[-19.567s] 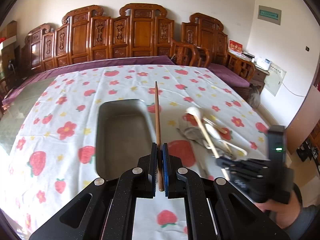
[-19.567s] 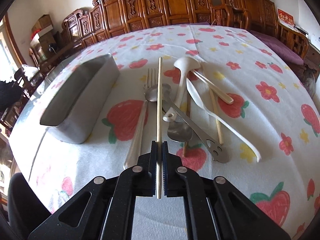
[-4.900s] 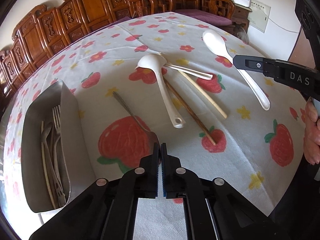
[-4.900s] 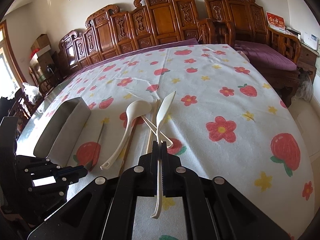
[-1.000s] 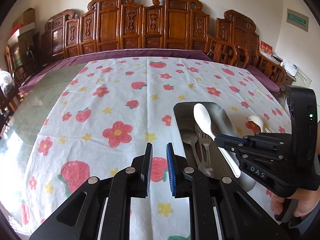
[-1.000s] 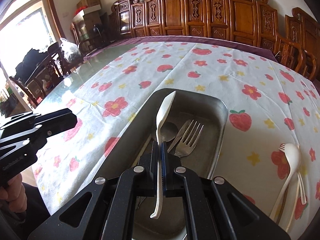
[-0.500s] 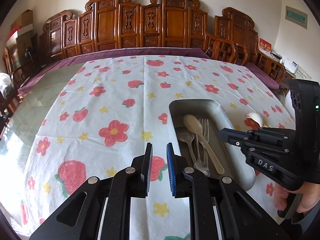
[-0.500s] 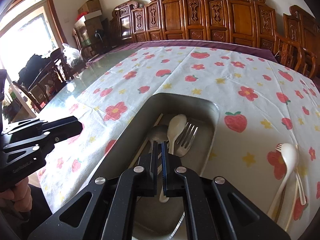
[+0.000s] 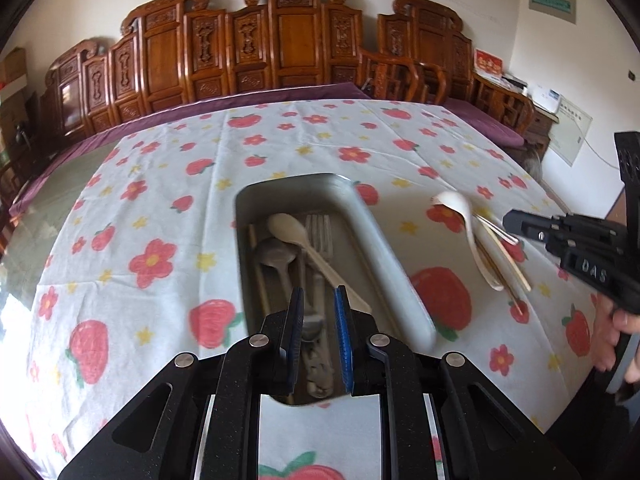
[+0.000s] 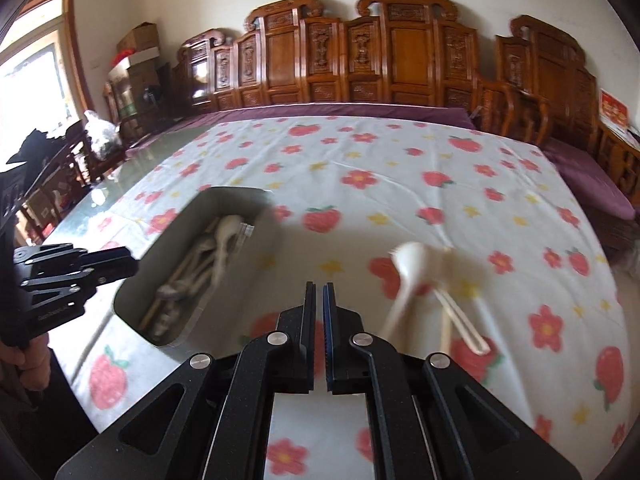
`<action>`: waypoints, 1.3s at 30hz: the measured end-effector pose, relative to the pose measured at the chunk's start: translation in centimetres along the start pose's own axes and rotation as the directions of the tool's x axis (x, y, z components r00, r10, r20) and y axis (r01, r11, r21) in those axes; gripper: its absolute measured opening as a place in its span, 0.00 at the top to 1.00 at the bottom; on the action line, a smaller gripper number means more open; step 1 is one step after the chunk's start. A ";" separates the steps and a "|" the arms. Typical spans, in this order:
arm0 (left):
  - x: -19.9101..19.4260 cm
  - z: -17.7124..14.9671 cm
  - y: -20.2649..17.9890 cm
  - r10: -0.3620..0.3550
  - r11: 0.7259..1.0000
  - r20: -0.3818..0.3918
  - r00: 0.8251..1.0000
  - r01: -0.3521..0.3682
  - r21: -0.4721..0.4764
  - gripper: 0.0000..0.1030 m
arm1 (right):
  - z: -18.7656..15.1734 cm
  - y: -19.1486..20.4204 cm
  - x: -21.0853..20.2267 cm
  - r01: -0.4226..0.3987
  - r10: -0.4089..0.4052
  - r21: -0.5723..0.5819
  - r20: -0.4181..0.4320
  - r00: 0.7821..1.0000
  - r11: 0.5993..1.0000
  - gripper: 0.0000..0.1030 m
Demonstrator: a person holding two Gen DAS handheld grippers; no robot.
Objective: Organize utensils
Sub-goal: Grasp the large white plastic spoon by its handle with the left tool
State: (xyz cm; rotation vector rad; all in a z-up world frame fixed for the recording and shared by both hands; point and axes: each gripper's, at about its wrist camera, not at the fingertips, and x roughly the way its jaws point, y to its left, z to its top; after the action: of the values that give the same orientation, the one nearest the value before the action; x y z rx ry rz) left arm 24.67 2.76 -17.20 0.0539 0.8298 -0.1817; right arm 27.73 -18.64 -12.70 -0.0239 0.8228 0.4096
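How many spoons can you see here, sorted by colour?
White spoons: 2, one in the tray, one on the cloth.
Metal spoons: 1, in the tray.
Total: 3 in plain view; the pile may hide more.

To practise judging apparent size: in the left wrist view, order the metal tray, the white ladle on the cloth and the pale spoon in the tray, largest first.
1. metal tray, clearly largest.
2. white ladle and pale spoon: similar apparent length, so unranked.
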 end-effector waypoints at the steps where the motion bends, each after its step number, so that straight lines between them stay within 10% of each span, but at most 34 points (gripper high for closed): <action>1: -0.1 0.0 -0.6 -0.003 1.000 0.002 1.000 0.003 0.011 0.86 | -0.3 -0.9 -0.2 0.012 -0.012 0.010 0.000 1.000 1.000 0.95; 24: 2.7 2.9 -10.4 -0.082 0.987 -0.028 0.996 0.085 0.134 0.75 | -3.5 -9.5 1.2 0.155 -0.154 0.014 -0.053 0.987 0.988 0.78; 39: 12.0 6.8 -14.6 -0.152 0.979 -0.165 0.974 0.171 0.106 0.76 | -2.4 -10.5 0.5 0.087 -0.085 0.061 -0.036 0.996 0.994 0.78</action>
State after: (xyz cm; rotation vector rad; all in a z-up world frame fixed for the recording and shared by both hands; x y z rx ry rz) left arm 34.90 -14.06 -21.14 0.1149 0.9800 -0.3854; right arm 30.18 -28.59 -16.13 -0.0084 0.8638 0.3028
